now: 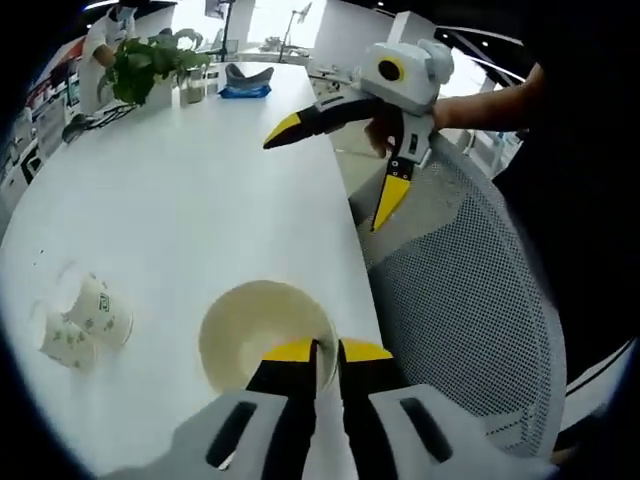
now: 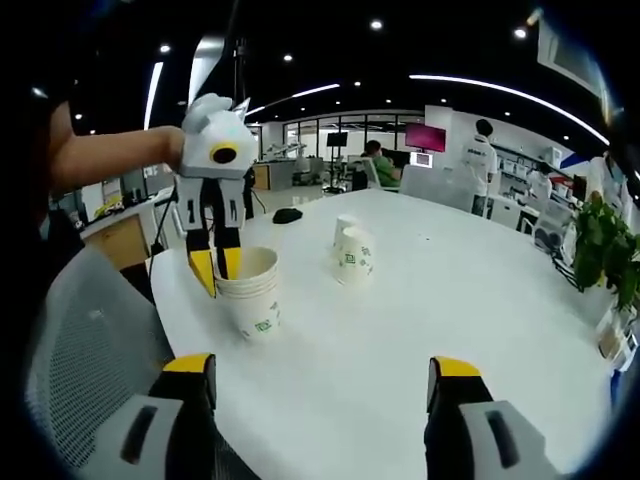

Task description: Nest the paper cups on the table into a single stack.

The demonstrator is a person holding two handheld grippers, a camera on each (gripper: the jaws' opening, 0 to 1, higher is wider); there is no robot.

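In the left gripper view the left tool (image 1: 326, 352) rises from 6 o'clock, its yellow-tipped jaws drawn narrow and pinched on the near rim of a stack of paper cups (image 1: 262, 335) that stands upright at the edge of the white desk (image 1: 200, 190). The mouth of the top cup opens toward the camera, just above the jaw tips. At 9 o'clock from that stack, well apart from it, two more paper cups (image 1: 85, 322) with green print lie tipped on the desk, touching each other. At 1 o'clock the right tool (image 1: 335, 165) is held off the desk by a hand (image 1: 385, 128), jaws spread wide. A grey mesh chair back (image 1: 465, 280) stands at 3 o'clock beside the desk edge. A potted plant (image 1: 150, 62) sits at the far end at 11 o'clock.

In the right gripper view the right tool (image 2: 320, 385) has its jaws wide apart at 6 o'clock, with nothing between them. At 10 o'clock the left tool (image 2: 216, 268) comes down onto the rim of the cup stack (image 2: 250, 290). The two other cups (image 2: 352, 250) lie at 12 o'clock, beyond the stack.
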